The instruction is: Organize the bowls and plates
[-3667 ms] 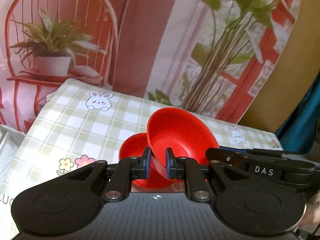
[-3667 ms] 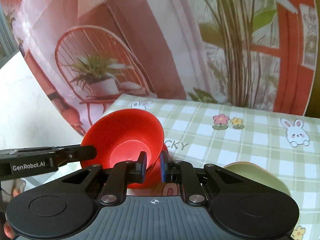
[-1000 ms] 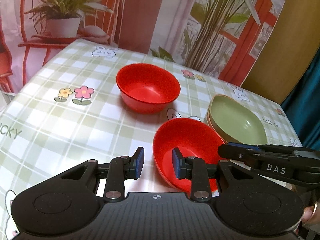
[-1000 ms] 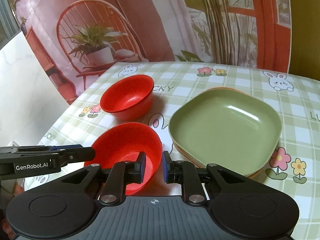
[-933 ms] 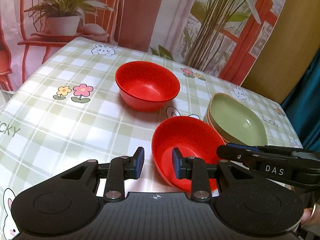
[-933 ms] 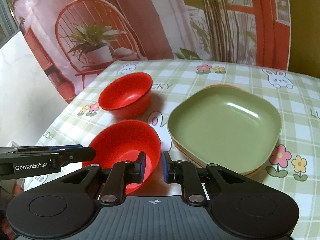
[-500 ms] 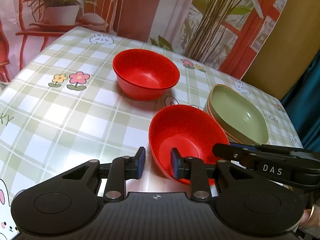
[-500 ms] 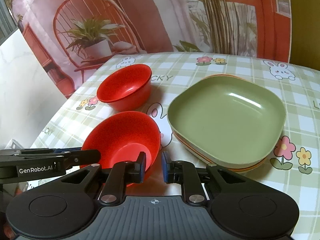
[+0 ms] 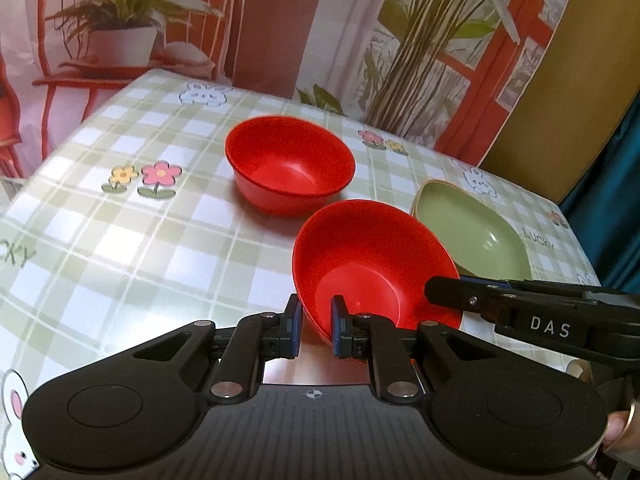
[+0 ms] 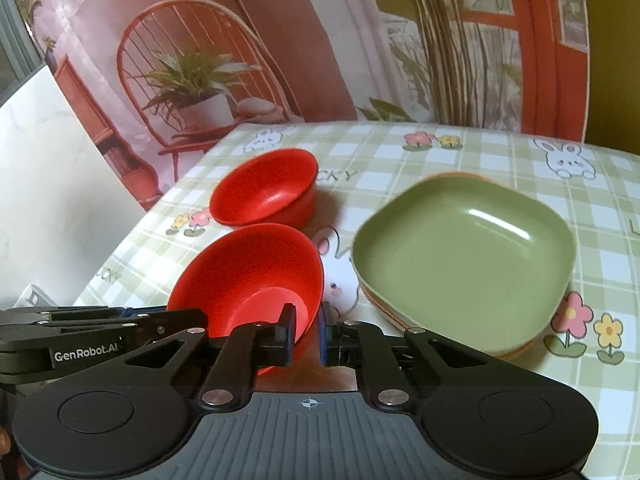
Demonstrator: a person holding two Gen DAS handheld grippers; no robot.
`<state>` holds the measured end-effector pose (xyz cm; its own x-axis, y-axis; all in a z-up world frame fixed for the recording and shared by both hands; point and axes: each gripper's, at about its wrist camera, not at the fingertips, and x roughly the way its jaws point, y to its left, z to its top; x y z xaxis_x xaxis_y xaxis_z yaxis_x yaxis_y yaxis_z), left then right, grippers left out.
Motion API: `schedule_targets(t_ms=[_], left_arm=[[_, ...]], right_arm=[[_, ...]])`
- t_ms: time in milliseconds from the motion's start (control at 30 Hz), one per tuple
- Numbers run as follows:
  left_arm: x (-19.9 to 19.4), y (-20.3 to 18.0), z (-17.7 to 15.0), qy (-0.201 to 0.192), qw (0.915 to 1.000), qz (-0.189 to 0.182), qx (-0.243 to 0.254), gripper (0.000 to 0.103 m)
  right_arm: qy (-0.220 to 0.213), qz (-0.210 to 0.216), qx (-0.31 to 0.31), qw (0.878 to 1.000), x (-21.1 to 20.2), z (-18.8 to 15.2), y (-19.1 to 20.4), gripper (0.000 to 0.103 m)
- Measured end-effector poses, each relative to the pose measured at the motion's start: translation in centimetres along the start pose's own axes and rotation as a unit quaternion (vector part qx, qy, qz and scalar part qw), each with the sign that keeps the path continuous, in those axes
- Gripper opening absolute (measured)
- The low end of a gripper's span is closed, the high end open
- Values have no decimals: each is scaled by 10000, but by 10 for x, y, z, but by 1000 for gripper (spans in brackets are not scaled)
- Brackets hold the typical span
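A near red bowl (image 9: 372,264) is held tilted above the checked tablecloth. My left gripper (image 9: 315,330) is shut on its left rim; my right gripper (image 10: 305,334) is shut on its right rim, the bowl (image 10: 252,276) leaning left in that view. A second red bowl (image 9: 290,164) stands upright on the table behind it; it also shows in the right wrist view (image 10: 266,188). A stack of green square plates (image 10: 464,260) lies to the right, also seen in the left wrist view (image 9: 472,236).
The checked tablecloth (image 9: 132,236) with flower and rabbit prints covers the table. A printed backdrop (image 9: 280,24) hangs behind the far edge. The table's left edge drops off beside a white wall (image 10: 48,184).
Both grippers have closed on the near red bowl and tipped it up off the cloth. The left gripper's jaws were apart a second ago. The far bowl and plates have not moved.
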<state>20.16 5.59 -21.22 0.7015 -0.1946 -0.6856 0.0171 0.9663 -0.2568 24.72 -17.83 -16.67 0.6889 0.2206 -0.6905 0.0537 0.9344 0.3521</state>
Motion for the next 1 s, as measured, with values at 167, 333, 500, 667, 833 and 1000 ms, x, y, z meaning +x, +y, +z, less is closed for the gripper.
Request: schedule_targets(t_ms=[167, 333, 500, 667, 833, 1000], left_arm=[[-7, 2, 14, -119, 9999, -91, 81, 16], [-11, 4, 34, -284, 9995, -89, 134, 16], [-7, 11, 50, -345, 9993, -87, 136, 16], [1, 21, 70, -414, 9991, -28, 17, 16], [15, 37, 93, -414, 9990, -41, -139, 16], [31, 51, 109, -335, 9991, -60, -250, 16]], right_arm=[[-104, 36, 60, 9999, -2, 14, 2, 10], [-160, 74, 152, 9997, 4, 37, 6, 10], [-140, 228, 469, 9985, 12, 59, 3, 10], [-124, 204, 314, 9992, 29, 81, 13, 10], [-94, 195, 260, 9994, 52, 107, 17, 9], [-14, 236, 260, 9994, 73, 121, 16, 10]])
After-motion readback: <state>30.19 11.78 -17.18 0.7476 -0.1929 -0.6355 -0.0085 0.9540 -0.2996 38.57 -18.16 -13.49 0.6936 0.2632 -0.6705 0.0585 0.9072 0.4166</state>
